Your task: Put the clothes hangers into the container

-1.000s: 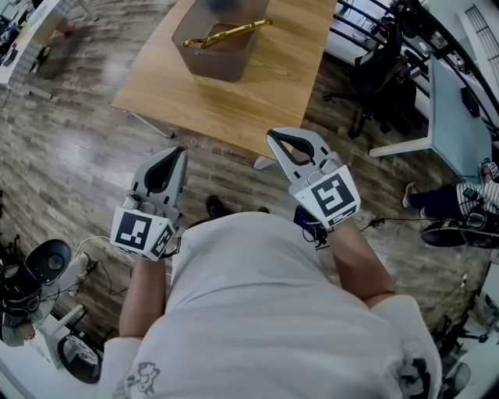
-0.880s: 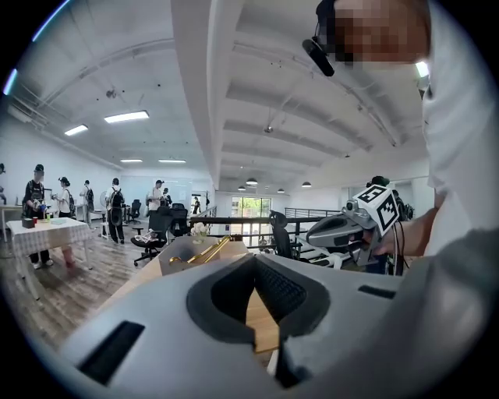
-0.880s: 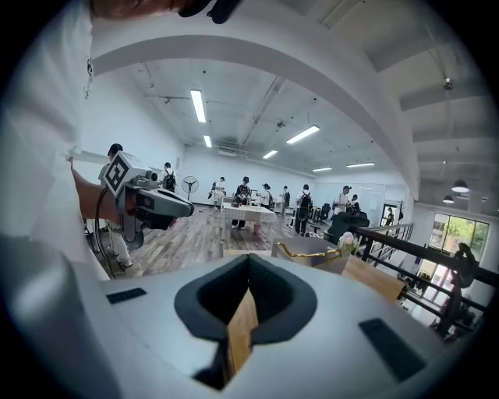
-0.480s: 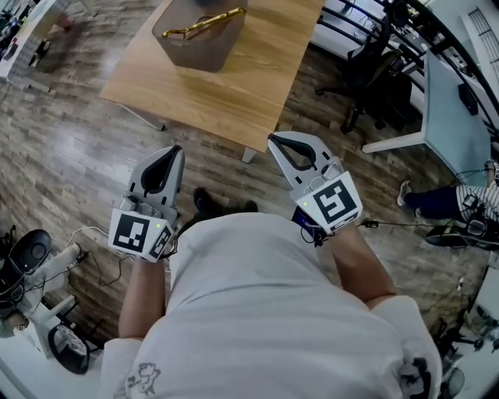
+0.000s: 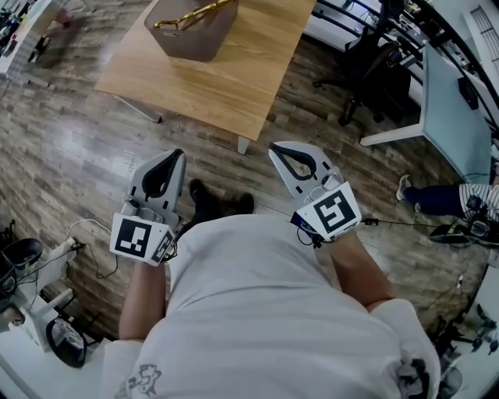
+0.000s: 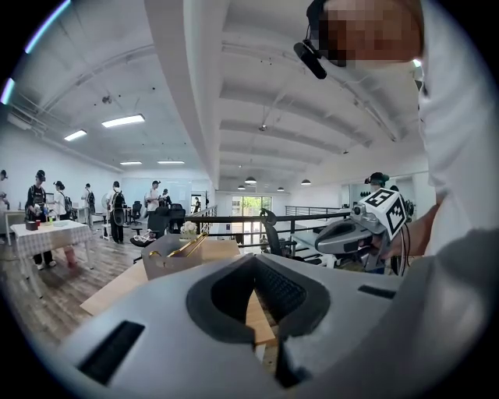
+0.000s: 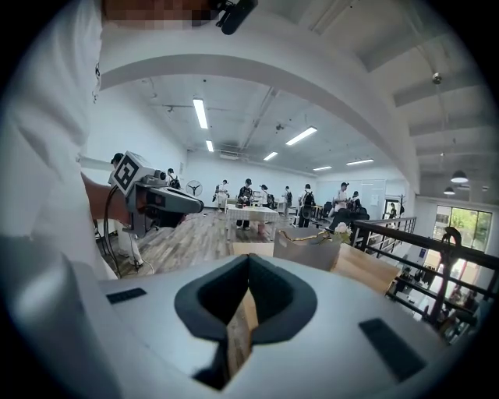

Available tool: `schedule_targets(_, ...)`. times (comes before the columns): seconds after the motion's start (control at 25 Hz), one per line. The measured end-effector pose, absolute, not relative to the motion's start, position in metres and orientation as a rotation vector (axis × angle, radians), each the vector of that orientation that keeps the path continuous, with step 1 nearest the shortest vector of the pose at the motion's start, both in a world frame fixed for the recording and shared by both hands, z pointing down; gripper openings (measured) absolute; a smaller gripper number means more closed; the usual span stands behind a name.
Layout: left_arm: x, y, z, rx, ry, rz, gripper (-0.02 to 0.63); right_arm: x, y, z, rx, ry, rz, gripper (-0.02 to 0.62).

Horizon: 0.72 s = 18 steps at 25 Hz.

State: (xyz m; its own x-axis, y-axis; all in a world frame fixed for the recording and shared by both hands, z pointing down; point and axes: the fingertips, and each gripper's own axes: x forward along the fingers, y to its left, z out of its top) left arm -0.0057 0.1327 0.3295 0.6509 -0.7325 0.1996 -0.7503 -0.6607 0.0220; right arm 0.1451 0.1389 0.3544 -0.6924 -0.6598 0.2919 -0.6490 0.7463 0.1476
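Observation:
A grey-brown container [image 5: 187, 33] stands on the wooden table [image 5: 218, 82] at the top of the head view, with a gold clothes hanger [image 5: 191, 13] lying across its rim. I hold both grippers close to my chest, over the wooden floor and well short of the table. My left gripper [image 5: 173, 157] is shut with nothing in it. The right gripper [image 5: 279, 150] is likewise shut and empty. From the left gripper view, the container [image 6: 165, 259] and hanger [image 6: 187, 247] show ahead beyond the jaws. They also appear in the right gripper view, container [image 7: 302, 249] and hanger [image 7: 312, 236].
A black office chair [image 5: 366, 54] and a white desk [image 5: 448, 101] stand right of the table. A seated person's legs [image 5: 440, 199] are at the right edge. Camera gear and cables [image 5: 27, 261] lie on the floor at left. Several people stand far off in the room.
The table and container have slid up and left in the head view, so I have backed away from them. Both grippers have stayed shut and in the same place near my body.

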Motion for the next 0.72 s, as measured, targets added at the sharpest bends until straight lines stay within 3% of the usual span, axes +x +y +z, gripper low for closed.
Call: schedule_targets(0.72, -0.009, 0.165, 0.343, 2.722, -1.271, 0.240, 0.006, 0.135, 0.177, 0.366, 0.984, -2.673, -0.036, 0.006)
